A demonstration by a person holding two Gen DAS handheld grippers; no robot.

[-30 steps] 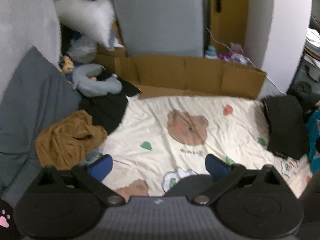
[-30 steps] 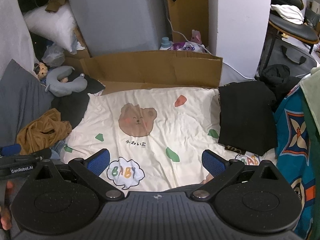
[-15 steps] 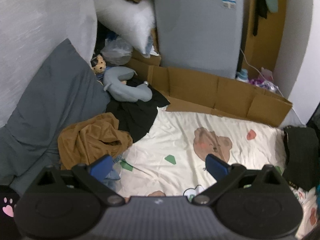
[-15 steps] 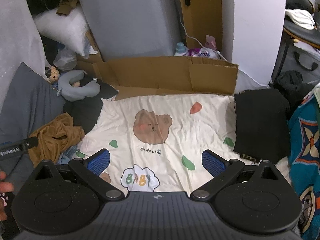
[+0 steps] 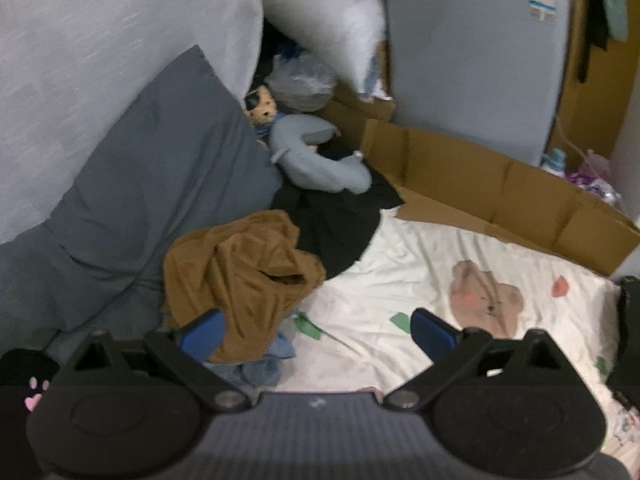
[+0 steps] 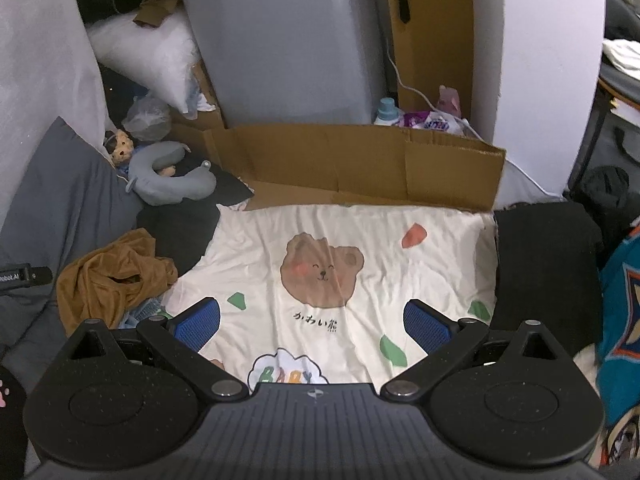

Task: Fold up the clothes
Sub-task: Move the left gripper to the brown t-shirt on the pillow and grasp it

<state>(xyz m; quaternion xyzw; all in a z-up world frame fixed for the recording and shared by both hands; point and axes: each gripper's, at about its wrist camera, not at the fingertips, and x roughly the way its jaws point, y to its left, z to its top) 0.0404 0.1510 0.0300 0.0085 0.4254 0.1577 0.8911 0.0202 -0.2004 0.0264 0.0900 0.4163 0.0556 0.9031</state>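
Above the cream bear-print sheet (image 6: 360,232), both grippers hover with fingers spread wide, holding and touching nothing. Left gripper (image 5: 316,330) faces the crumpled brown garment (image 5: 244,276) heaped at the sheet's left edge against a grey pillow (image 5: 152,184); right gripper (image 6: 312,322) faces the sheet's centre.

You have one brown garment (image 6: 116,276), one folded black garment (image 6: 546,268), one neck pillow (image 6: 172,178) and two grippers.

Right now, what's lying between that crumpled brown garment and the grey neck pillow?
A black garment spreads between the brown garment and the neck pillow, partly under both. The left wrist view shows it best.
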